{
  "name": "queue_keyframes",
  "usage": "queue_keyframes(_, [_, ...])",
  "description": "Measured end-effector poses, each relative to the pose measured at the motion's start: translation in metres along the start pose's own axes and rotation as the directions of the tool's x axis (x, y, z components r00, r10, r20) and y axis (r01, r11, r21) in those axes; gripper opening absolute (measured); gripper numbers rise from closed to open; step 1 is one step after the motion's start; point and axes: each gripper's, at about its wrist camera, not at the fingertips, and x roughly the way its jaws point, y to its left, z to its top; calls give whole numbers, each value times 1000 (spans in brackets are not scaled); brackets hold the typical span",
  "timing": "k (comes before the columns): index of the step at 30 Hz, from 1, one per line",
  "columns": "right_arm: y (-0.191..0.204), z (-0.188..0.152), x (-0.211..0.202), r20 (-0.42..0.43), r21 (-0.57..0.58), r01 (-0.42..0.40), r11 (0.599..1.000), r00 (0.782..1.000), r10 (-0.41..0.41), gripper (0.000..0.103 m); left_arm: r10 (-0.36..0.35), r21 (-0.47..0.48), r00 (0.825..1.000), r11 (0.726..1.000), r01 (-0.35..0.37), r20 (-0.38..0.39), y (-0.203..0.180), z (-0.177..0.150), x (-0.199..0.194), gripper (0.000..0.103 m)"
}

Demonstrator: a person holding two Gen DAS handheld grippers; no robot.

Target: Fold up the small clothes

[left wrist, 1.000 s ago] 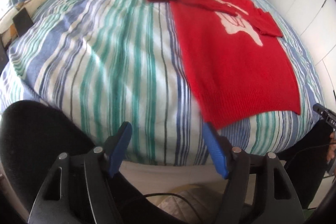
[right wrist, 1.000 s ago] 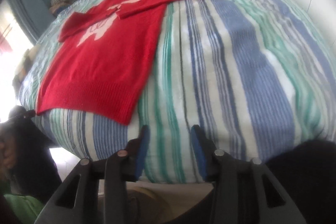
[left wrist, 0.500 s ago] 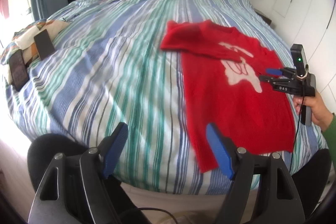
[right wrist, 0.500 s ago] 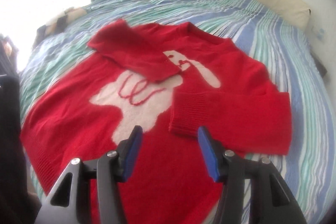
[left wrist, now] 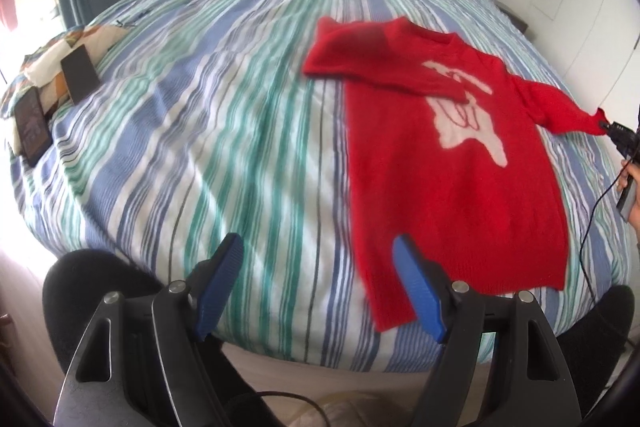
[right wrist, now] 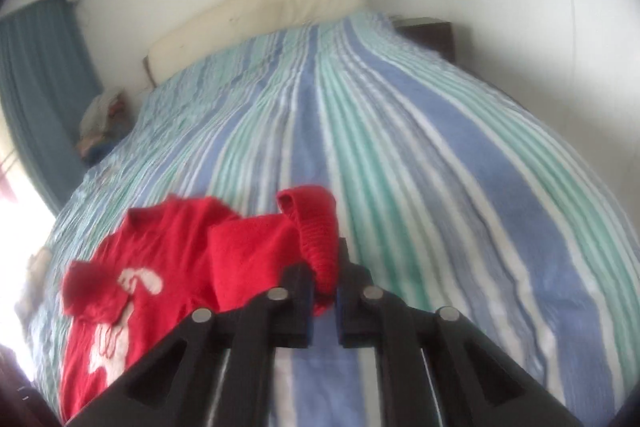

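Item: red sweater [left wrist: 452, 187], front up, on the striped bed [left wrist: 200, 131]. Long axis runs near to far, hem at the near edge, collar far. It lies on the right half of the bed.

Left sleeve [left wrist: 384, 67]: folded across the chest, over the white motif [left wrist: 468, 123].

Right sleeve [left wrist: 560, 111]: drawn out to the right, off the body, its cuff [right wrist: 316, 227] pinched.

Right gripper [right wrist: 322, 297]: jaws narrow, clamped on that cuff, at the sweater's right side. This view is blurred, so how deep the bite goes cannot be told.

Left gripper [left wrist: 320, 287]: jaws wide, holding nothing, just off the bed's near edge, by the hem's left corner.

Judgement: the right sleeve is the step in hand; its fold runs leftward, across the long axis. The right gripper is nearer and has it.

Also present: two dark phones [left wrist: 52, 103], far left.
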Motion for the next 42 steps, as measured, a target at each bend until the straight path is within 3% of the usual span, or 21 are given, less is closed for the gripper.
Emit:
queue_keyframes(5, [-101,-16,-11,16,192,115,974,993,-121,7,-48,56,999,997,49,-22,-37,6,3,79])
queue_keyframes(8, [-131,-37,-9,-7,318,132,939,991,-137,7,-43,104,999,994,44,-11,-57,7,-3,79])
queue_keyframes(10, [-145,-37,-14,6,412,86,907,995,-98,7,-47,122,999,991,47,-1,-65,8,-5,79])
queue_keyframes(13, [-134,-27,-17,-14,312,171,935,984,-175,7,-39,131,999,991,40,-9,-72,7,-1,79])
queue_keyframes(16, [-147,-35,-7,-79,335,206,919,978,-191,6,-40,132,999,990,43,-26,-76,6,3,79])
queue_keyframes(19, [-165,-43,1,-114,382,202,902,979,-171,6,-28,129,999,991,31,-26,-75,4,3,79])
queue_keyframes(25, [-188,-52,-6,-82,487,143,861,990,-118,8,-18,99,999,995,22,-41,-67,0,7,79])
queue_keyframes(28, [-188,-50,-15,-79,480,192,856,981,-176,8,-8,106,999,994,13,-43,-67,-1,8,79])
queue_keyframes(31, [-192,-46,-36,-46,481,251,840,964,-262,15,-11,110,999,994,15,-37,-68,-1,7,79])
queue_keyframes(33, [-180,-35,-52,14,397,283,873,949,-314,17,-12,117,999,993,17,-36,-70,0,8,79])
queue_keyframes(35, [-157,-24,-58,96,291,211,933,964,-248,17,-14,133,999,991,19,-41,-74,3,10,79])
queue_keyframes(37, [-140,-21,-49,108,236,73,969,989,-101,21,-7,164,999,986,13,-33,-80,9,8,79])
queue_keyframes(39, [-131,-24,-25,14,241,20,970,1000,-24,22,2,198,1000,980,0,-10,-82,19,3,80])
queue_keyframes(41, [-135,-38,5,-133,296,94,950,989,-57,21,1,226,1000,974,-5,18,-83,32,-3,84])
queue_keyframes(42, [-141,-47,11,-164,342,126,931,984,-73,17,-5,240,999,971,-5,38,-83,41,-6,85])
